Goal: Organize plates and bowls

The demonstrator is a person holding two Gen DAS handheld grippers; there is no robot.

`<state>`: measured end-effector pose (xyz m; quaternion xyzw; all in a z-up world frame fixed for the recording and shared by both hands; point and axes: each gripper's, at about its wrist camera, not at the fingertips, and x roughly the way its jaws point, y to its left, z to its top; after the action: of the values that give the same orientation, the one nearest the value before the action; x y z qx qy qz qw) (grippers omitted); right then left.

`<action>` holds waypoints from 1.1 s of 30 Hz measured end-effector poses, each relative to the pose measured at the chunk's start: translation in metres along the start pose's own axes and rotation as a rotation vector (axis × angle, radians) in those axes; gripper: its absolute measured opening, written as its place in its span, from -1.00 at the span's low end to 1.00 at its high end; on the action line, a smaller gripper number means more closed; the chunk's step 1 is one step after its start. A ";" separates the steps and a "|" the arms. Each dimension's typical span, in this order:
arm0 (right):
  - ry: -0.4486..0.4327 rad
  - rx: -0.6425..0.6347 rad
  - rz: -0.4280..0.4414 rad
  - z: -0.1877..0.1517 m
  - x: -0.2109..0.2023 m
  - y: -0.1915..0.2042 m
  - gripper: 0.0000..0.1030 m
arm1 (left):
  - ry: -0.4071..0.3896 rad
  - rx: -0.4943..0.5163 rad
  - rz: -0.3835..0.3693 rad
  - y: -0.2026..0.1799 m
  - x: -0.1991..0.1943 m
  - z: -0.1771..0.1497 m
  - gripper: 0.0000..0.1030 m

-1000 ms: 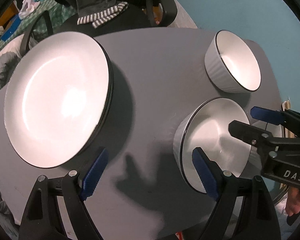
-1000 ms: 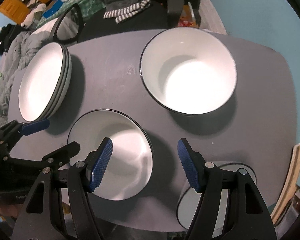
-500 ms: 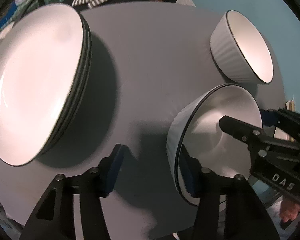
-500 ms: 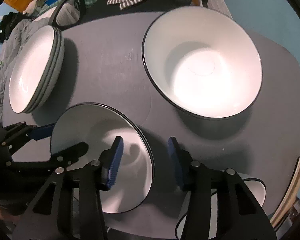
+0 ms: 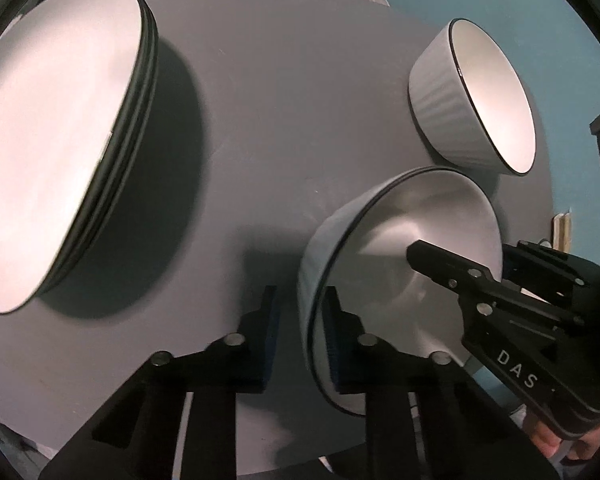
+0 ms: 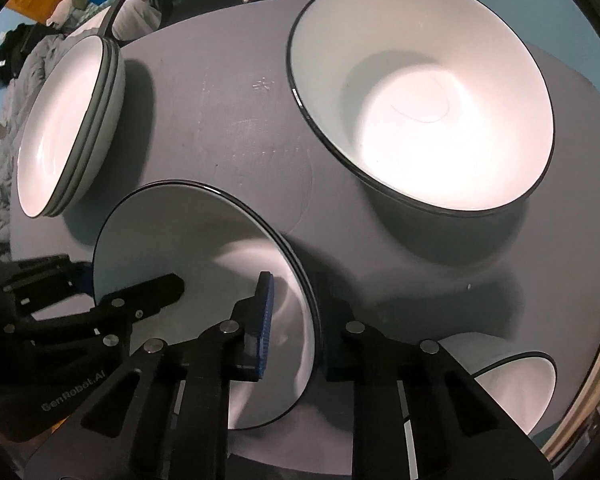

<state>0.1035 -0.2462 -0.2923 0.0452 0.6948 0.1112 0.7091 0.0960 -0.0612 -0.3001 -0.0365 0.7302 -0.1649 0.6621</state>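
Your left gripper (image 5: 298, 338) and right gripper (image 6: 294, 330) have just been closing and now pinch opposite rims of the near bowl (image 6: 204, 280) on the grey table (image 6: 228, 120), so uneven lifting could tip it loose.

Two fisheye views, each from a handheld gripper, look steeply down and close onto a round grey table (image 5: 268, 128). The left wrist view sits over the near bowl's (image 5: 416, 240) left rim, the right wrist view over its right rim. Both share that bowl, the plate stack (image 6: 64, 128) and the far bowl (image 6: 428, 108).
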 end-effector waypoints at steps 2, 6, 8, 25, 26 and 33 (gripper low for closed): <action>0.003 0.005 0.005 0.000 -0.001 -0.003 -0.71 | 0.010 0.000 -0.001 -0.001 0.000 0.000 -0.77; 0.009 0.016 0.007 0.010 0.001 -0.003 -0.78 | 0.012 0.025 0.029 -0.004 0.000 0.000 -0.81; 0.007 0.024 0.002 0.011 -0.001 -0.004 -0.82 | 0.011 0.023 0.040 -0.004 -0.002 0.001 -0.84; -0.054 0.040 -0.061 0.010 -0.037 0.001 -0.83 | -0.074 0.062 0.056 -0.003 -0.054 0.009 -0.84; -0.067 0.051 -0.062 0.008 -0.038 0.001 -0.83 | -0.078 0.065 0.054 -0.005 -0.056 0.011 -0.84; -0.103 0.105 -0.056 0.008 -0.057 0.000 -0.83 | -0.130 0.109 0.049 -0.030 -0.073 0.024 -0.84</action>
<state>0.1106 -0.2577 -0.2359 0.0686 0.6634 0.0520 0.7433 0.1235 -0.0737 -0.2231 0.0068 0.6761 -0.1856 0.7130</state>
